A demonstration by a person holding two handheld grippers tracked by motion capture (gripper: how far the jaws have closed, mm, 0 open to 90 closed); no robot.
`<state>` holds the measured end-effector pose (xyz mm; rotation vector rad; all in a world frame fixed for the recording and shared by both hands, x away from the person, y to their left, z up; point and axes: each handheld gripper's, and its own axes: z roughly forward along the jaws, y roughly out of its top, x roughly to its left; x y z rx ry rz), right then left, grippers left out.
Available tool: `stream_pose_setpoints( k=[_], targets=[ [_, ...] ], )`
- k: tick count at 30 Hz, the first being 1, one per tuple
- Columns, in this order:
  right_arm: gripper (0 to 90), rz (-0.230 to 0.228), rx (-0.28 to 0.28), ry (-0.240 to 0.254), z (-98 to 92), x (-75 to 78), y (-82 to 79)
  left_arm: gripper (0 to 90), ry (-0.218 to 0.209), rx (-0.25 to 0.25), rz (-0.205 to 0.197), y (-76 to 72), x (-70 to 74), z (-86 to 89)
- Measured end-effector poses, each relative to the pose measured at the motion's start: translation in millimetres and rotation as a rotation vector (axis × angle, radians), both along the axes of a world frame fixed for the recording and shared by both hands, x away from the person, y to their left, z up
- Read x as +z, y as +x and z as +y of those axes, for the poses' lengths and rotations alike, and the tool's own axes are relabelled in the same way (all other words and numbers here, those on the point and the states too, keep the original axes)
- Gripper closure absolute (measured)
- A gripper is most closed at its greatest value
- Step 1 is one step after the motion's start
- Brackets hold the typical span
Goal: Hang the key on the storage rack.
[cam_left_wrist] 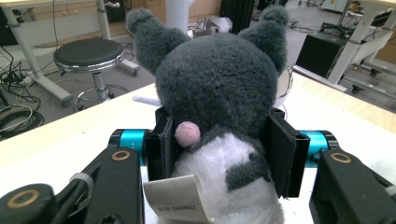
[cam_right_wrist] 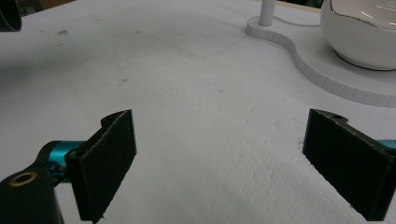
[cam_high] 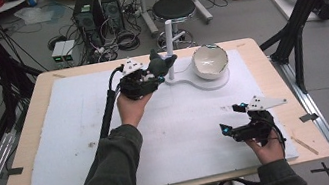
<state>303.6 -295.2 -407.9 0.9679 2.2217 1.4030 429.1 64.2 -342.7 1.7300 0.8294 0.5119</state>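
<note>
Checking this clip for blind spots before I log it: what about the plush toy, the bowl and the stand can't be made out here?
- Plush toy: its face; the left gripper view shows only its back. In the high view it is too small, and the left gripper covers part of it.
- Bowl: the bottom of its inside, hidden by its near rim in the high view; the right gripper view's top edge cuts it off.
- White stand: its post top, cut off there.

Toy: I see a grey plush toy (cam_left_wrist: pixel 219 93) with two ears, a white belly and a small pink patch.
Label: a white tag at its base.
Pose: upright, back of the head facing me.
Place: far side of the table, beside the white post, clamped at both sides.
</note>
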Motion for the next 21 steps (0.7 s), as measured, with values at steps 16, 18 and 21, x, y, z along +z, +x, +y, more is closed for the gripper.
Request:
stream_pose_setpoints(
  k=[16, 18, 21],
  targets=[
    [8.8, 0.004, -0.001, 0.003, -0.1, -0.1, -0.1, 49.8, 0.049, 0.003, 0.018, 1.7, -6.3, -5.2],
    [8.8, 0.007, -0.002, 0.003, -0.1, 0.0, -0.4, 49.7, 0.056, 0.0, 0.02, 1.8, -7.0, -5.7],
    [8.8, 0.006, -0.001, 0.003, 0.0, 0.0, -0.4, 49.6, 0.061, 0.001, 0.02, 1.6, -7.5, -6.6]
  ],
)
